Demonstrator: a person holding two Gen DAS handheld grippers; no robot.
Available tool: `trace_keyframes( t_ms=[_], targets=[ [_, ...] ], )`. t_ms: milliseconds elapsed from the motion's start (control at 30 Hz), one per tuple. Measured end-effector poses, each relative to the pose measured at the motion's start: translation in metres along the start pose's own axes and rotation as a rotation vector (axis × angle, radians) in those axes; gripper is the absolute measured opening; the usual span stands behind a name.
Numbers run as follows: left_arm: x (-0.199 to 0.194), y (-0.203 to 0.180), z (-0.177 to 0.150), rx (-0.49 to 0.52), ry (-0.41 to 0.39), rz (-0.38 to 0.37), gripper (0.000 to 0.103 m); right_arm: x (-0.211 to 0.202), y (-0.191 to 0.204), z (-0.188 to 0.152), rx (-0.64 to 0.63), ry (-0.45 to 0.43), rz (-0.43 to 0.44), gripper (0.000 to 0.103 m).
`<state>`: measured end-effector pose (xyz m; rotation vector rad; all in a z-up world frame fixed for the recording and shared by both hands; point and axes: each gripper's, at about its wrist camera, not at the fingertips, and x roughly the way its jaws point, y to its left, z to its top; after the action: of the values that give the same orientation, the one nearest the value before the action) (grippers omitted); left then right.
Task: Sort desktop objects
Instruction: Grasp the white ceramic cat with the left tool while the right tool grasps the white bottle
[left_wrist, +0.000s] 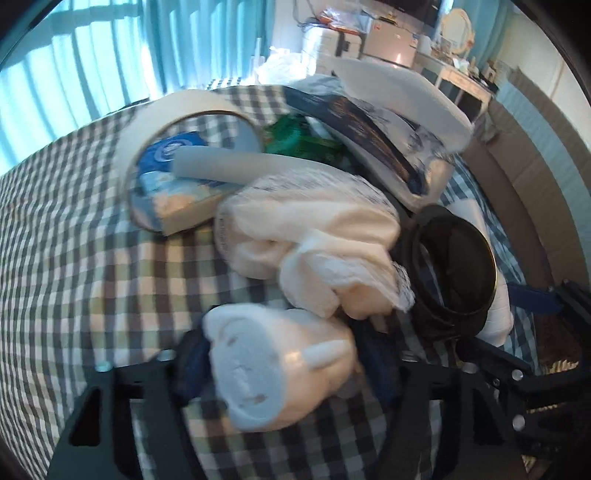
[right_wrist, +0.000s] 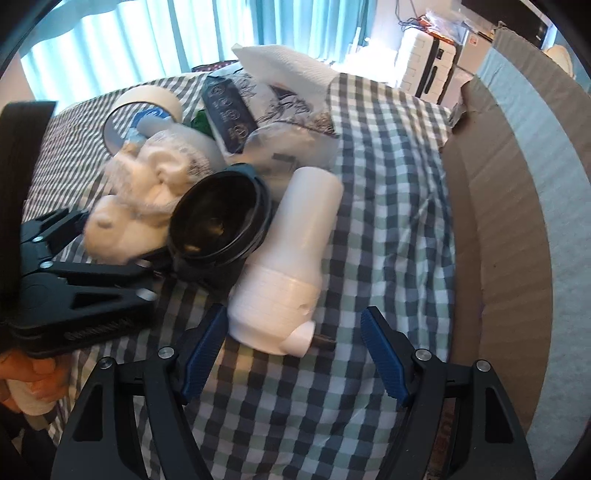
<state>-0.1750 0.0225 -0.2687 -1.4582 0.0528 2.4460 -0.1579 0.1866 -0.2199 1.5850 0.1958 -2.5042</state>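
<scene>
While clamping the white moulded figure (left_wrist: 258, 369) in the left tool (left_wrist: 286, 367), holds it low over the checked cloth (left_wrist: 74, 258), probably to pull it clear of the gauze bundle (left_wrist: 314, 236) and black jar (left_wrist: 454, 266). Poises the right tool (right_wrist: 295, 350), spread wide and empty, around the cap end of the lying white bottle (right_wrist: 291, 258), near the cardboard box (right_wrist: 498, 221).

2 grippers (right_wrist: 293, 354), 1 white bottle (right_wrist: 291, 251), 1 black lid (right_wrist: 218, 221)
</scene>
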Motion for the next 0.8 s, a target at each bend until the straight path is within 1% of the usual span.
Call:
trace_keyframes(
  t_ms=[67, 133, 233, 333, 433, 500, 600, 667, 700, 800],
  targets=[
    [-0.002, 0.008, -0.001, -0.028, 0.003, -0.033, 0.063, 0.003, -0.002, 0.001, 0.012, 0.008, 0.006, 0.074],
    [-0.002, 0.01, -0.004, -0.026, 0.0, -0.047, 0.064, 0.008, -0.003, 0.003, 0.011, 0.015, 0.001, 0.074],
    [-0.001, 0.008, -0.01, -0.006, -0.013, -0.028, 0.065, 0.013, 0.002, 0.005, 0.002, 0.011, -0.009, 0.074],
    [0.002, -0.005, -0.012, 0.018, -0.032, -0.001, 0.069, 0.019, 0.007, 0.007, -0.002, 0.012, -0.011, 0.074],
    [0.007, -0.001, -0.008, 0.024, -0.054, 0.009, 0.07, 0.022, 0.01, 0.007, -0.003, 0.008, -0.012, 0.074],
    [0.005, 0.0, -0.007, 0.0, -0.044, -0.002, 0.063, 0.023, 0.012, 0.008, -0.001, 0.005, -0.007, 0.074],
    [-0.008, 0.013, -0.013, -0.043, -0.038, -0.026, 0.061, 0.024, 0.006, 0.005, -0.002, 0.001, -0.003, 0.074],
    [-0.015, 0.018, -0.018, -0.05, -0.04, -0.017, 0.06, 0.026, 0.009, 0.004, 0.001, 0.004, 0.0, 0.065],
    [-0.021, 0.022, -0.023, -0.053, -0.04, -0.006, 0.06, 0.026, 0.009, 0.005, 0.001, 0.005, -0.005, 0.056],
    [-0.034, 0.029, -0.036, -0.078, -0.04, -0.004, 0.06, 0.027, 0.01, 0.003, 0.009, 0.01, 0.002, 0.057]
  ],
)
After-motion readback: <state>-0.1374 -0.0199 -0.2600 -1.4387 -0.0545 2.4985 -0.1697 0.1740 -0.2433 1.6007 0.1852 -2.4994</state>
